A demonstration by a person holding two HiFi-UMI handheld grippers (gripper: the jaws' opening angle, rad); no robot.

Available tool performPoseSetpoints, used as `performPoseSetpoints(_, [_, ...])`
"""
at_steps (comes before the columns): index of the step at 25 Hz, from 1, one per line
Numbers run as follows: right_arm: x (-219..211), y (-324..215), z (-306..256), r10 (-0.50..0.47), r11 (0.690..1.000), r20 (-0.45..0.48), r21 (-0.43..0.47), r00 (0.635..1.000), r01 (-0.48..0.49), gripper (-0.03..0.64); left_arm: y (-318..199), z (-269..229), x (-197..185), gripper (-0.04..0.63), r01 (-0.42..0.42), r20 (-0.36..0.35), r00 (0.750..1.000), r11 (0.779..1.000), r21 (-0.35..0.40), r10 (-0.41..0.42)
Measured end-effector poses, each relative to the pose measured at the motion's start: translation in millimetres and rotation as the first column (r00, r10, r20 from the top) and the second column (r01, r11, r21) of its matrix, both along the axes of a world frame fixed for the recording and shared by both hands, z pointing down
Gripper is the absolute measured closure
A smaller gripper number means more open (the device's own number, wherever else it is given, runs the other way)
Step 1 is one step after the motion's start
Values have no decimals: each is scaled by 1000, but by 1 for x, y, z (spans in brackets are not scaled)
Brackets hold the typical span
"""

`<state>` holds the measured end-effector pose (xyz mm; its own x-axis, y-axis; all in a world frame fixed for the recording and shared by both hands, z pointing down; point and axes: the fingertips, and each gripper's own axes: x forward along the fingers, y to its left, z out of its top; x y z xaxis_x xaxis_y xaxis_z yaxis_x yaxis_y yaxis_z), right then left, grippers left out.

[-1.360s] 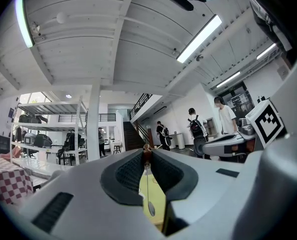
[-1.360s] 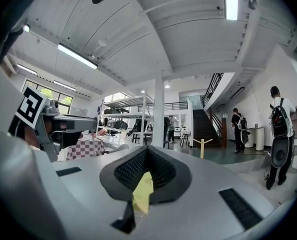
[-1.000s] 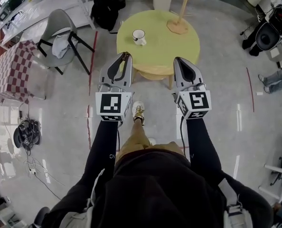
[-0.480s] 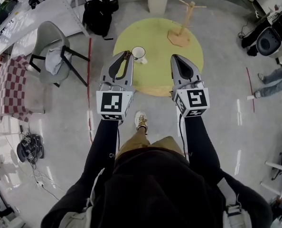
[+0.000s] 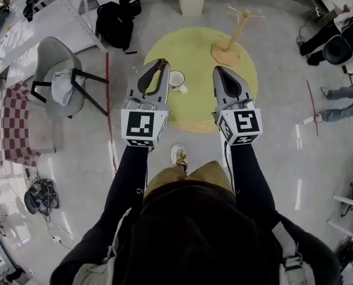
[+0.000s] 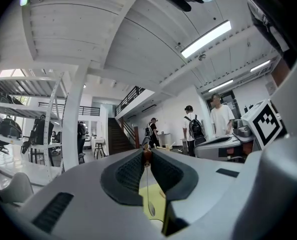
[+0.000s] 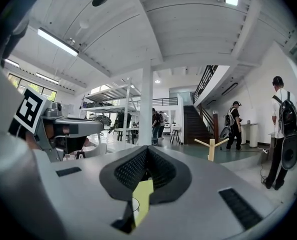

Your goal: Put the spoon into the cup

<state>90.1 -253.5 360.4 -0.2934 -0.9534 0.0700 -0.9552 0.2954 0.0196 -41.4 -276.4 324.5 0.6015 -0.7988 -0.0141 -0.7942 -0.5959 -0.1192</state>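
Chair [image 5: 62, 79] is sitting well left of the cup [image 5: 176, 79], not involved. The left gripper [image 5: 160, 63] is showing just left of the cup in the head view and pointing level. Its jaws are clamping the spoon [image 6: 151, 209] by the very end of the brown handle, with the thin stem and bowl hanging straight down below the tips over the yellow table [image 5: 200, 108]. So the spoon is in the air, not in the cup yet. The cup is standing upright near the table's left edge, handle pointing right, and looking empty. The right gripper [image 5: 217, 70] is sitting to the right of the cup, jaws closed together with nothing between them. The wooden stand [image 5: 235, 39] is standing further right and beyond the cup.

Risks, as I'm judging them: the grip is only catching the handle tip, so the spoon is likely free to swing, and a quick move could send the bowl against the rim instead of into the mouth. A hit like that could slide or tip the cup, since nothing is steadying it. The thin pinch could also let the spoon slip out early and drop onto the table left of the cup. Lowering while the gripper is off-centre would cause the same miss.
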Motion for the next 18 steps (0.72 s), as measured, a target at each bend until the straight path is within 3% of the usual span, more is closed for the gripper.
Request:
performPoseSetpoints(10, [10, -17, 0, 7, 1000, -4, -15, 1000, -7, 591, -21, 8, 14, 543, -39, -27, 999, 999, -34, 38])
performPoseSetpoints(18, [23, -41, -1, -61, 998, 4, -20, 998, 61, 591, -40, 12, 30, 543, -4, -10, 1000, 999, -54, 3])
